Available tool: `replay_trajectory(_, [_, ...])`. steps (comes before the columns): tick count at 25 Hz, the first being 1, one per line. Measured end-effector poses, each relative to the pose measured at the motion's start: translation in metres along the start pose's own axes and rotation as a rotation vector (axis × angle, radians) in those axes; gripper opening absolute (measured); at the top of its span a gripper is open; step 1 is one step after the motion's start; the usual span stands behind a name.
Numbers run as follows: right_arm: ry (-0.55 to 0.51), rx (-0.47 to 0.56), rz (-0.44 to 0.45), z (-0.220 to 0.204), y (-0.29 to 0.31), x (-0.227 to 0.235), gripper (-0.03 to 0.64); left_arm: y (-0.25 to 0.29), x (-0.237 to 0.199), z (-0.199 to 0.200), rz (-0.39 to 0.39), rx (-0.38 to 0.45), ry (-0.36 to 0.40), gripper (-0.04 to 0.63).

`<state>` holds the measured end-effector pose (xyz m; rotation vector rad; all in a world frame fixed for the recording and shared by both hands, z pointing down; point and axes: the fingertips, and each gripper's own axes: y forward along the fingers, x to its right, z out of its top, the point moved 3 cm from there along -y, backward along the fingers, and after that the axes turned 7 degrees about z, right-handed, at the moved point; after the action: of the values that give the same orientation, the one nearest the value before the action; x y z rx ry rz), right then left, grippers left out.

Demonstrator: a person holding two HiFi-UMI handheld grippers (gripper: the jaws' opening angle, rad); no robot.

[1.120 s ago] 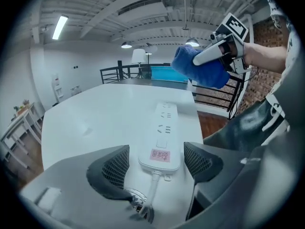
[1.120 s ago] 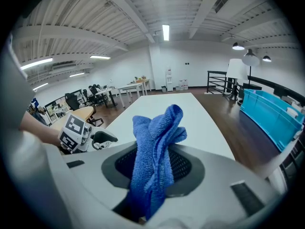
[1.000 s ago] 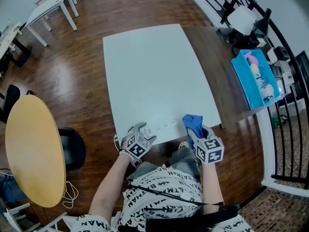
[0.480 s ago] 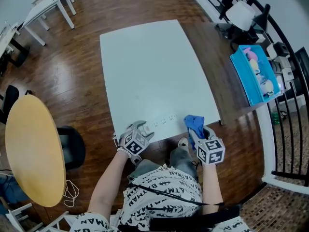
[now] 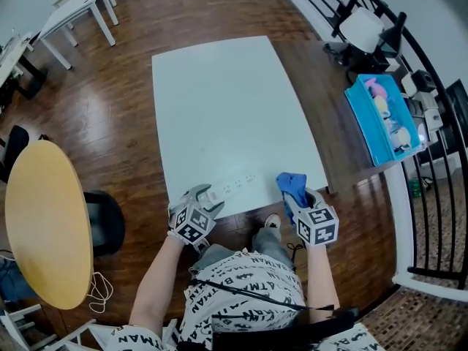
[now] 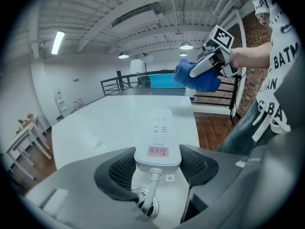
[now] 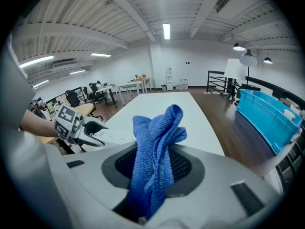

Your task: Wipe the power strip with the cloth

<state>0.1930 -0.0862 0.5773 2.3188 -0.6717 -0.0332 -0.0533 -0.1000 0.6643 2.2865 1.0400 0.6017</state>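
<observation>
Our left hand-held gripper (image 6: pixel 159 165) has just been closing, and its pads now press on both sides of the cord end of the white power strip (image 6: pixel 159 123). The strip runs along the near edge of the table (image 5: pixel 219 101). Our right hand-held gripper (image 7: pixel 157 171) is clamped on the bunched blue cloth (image 7: pixel 155 137) and hangs above the table, just past the strip's far end and clear of it. We judge the strip is now steadied, so wiping can begin; no stroke has landed yet.
</observation>
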Motion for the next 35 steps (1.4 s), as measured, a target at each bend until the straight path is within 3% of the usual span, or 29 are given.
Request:
replay_trajectory(9, [-0.225,0.033,0.13,0.072,0.021,-0.012,0.137,-0.064,-0.026,0.051,0.212,0.035,-0.005,0.285])
replay_trajectory(15, [-0.444,0.016,0.16,0.113,0.035,-0.04,0.137,-0.085,-0.021,0.082,0.28,0.036,0.069,0.284])
replay_trajectory(19, [-0.574,-0.042,0.13,0.112,0.036,-0.056,0.137,-0.09,-0.015,0.095,0.309,0.028,0.126,0.285])
replay_trajectory(22, [-0.608,-0.052,0.138,0.109,0.033,-0.066,0.137,-0.09,-0.014,0.097,0.312,0.029,0.14,0.284])
replay_trajectory(35, [-0.706,-0.105,0.42,0.096,0.021,-0.161,0.137,-0.076,-0.004,0.111,0.287,0.018,0.228,0.284])
